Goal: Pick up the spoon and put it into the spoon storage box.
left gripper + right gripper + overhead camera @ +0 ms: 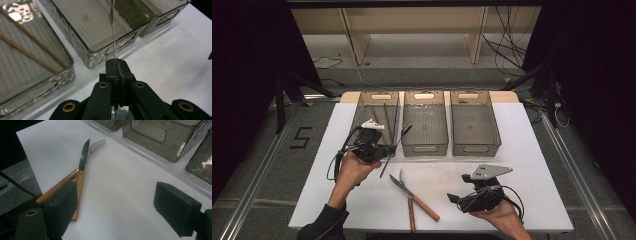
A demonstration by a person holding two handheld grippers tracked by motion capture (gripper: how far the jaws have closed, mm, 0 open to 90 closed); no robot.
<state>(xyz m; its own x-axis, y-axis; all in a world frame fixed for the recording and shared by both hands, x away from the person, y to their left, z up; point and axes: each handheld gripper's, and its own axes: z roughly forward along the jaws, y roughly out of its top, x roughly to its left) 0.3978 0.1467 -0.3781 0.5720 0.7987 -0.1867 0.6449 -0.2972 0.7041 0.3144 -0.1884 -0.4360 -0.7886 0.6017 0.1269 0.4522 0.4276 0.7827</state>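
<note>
My left gripper [390, 149] is shut on a metal spoon [398, 138], whose bowl hangs at the front left corner of the middle bin [425, 148]. In the left gripper view the jaws [116, 65] pinch the spoon [113, 32] edge-on, and it rises over that bin's [100, 51] front wall. A wooden-handled knife [424, 207] and fork [412, 220] lie crossed on the white table near the front. My right gripper [459, 188] stands open just right of them, holding nothing. Its own view has the knife [82, 160] and fork [98, 144] beyond the left jaw of the gripper [116, 200].
Three smoky clear bins stand in a row at the back of the white table [522, 165]. The left bin [362, 107] holds two brown chopsticks [387, 116]; the right bin [474, 148] looks empty. Dark floor and cables surround the table.
</note>
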